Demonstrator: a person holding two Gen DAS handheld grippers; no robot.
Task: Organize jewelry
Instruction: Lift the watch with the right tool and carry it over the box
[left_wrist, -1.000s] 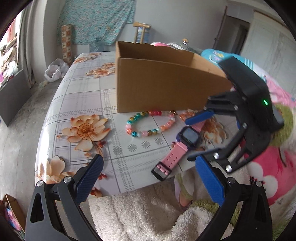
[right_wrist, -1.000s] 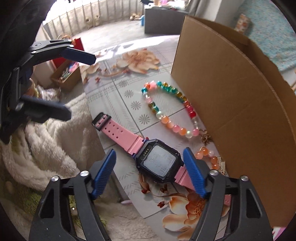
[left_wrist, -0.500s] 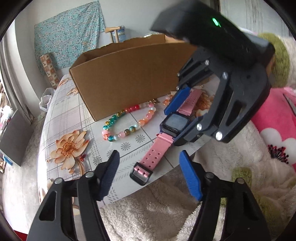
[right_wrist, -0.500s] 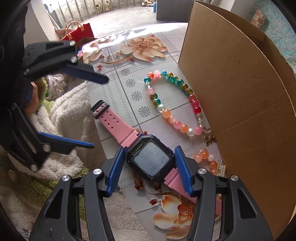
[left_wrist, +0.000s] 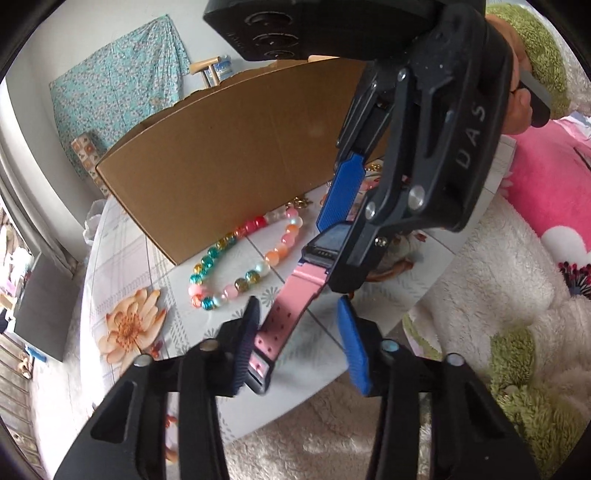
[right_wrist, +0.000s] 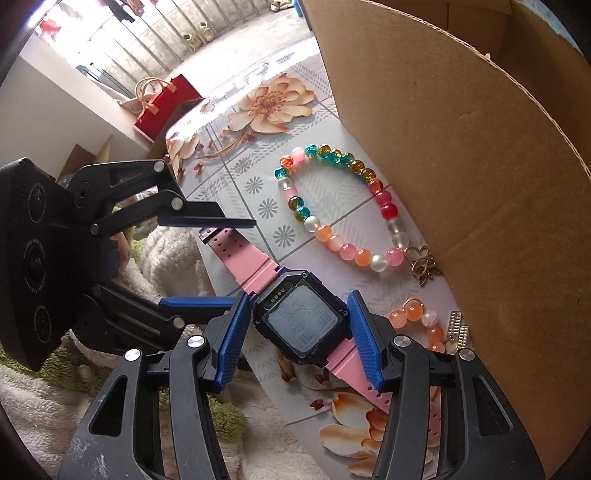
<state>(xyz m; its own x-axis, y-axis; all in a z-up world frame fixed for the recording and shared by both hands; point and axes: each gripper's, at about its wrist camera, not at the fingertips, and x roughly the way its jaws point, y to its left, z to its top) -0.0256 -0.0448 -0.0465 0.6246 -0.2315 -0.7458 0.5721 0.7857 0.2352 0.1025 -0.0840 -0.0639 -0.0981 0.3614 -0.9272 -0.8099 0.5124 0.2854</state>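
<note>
The watch (right_wrist: 301, 323) has a pink strap and a dark case. The beaded bracelet (right_wrist: 338, 206) mixes teal, amber, red, pink, orange and pearly white. The cardboard box (right_wrist: 480, 166) is plain brown. Peach flowers on a pale grey grid pattern the counter (right_wrist: 258, 177).

1. The right tongs (right_wrist: 295, 328) have been closed from a wide gape onto the watch (right_wrist: 299, 321) case.
2. The left tongs (left_wrist: 297, 343) have been brought in from the side and narrowed around the strap (left_wrist: 280, 325) end.
</note>
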